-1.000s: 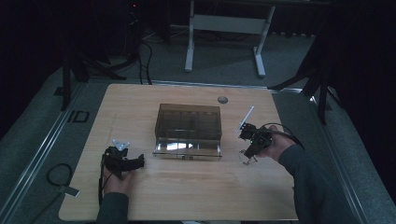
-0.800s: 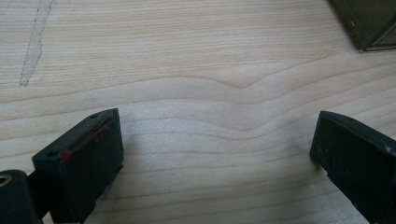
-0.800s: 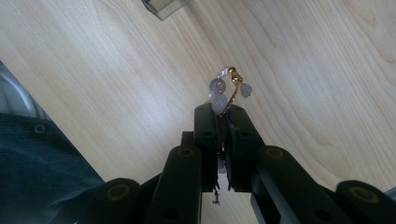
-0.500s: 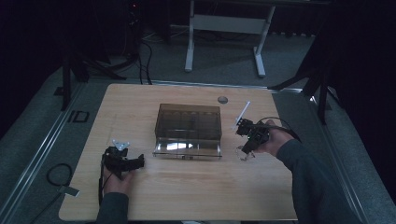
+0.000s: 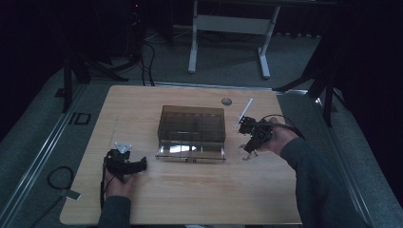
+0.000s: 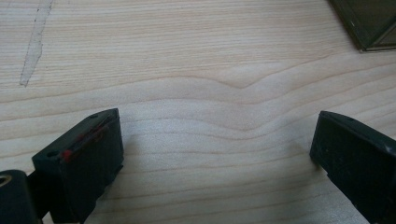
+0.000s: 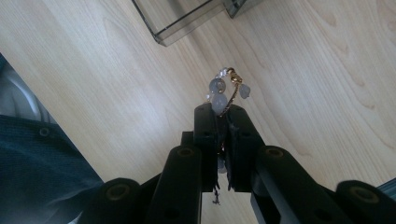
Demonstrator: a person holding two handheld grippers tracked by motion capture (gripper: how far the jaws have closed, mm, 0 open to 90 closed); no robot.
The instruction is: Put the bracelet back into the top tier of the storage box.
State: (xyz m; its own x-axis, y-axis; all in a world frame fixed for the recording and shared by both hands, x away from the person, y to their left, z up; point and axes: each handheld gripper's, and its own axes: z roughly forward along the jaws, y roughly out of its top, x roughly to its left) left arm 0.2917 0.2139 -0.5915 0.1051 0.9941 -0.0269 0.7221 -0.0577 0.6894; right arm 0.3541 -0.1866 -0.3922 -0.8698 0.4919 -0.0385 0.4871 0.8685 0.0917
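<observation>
Forearms in dark sleeves come in over the near edge of the wooden table (image 5: 190, 199), one on each side. On the near left, the left gripper (image 5: 138, 165) rests low on the wood with the person's left hand (image 5: 119, 183) behind it; in the left gripper view its two black jaws stand wide apart with bare wood grain between them and nothing held. A corner of the dark box shows at the far right of that view. Farther in and to the right, the right hand (image 5: 278, 137) holds the right gripper (image 5: 250, 142) above the table, just right of the box. In the right gripper view its jaws are pressed together on a beaded bracelet (image 7: 226, 93), whose pale grey beads and gold-coloured wire stick out beyond the jaw tips. In the high view the bracelet hangs as a small loop below that gripper. At mid-table stands a smoky transparent box (image 5: 192, 124) with a clear tray (image 5: 190, 151) along its near side. Beyond it, near the far edge, lies a small round grey disc (image 5: 226, 101).
</observation>
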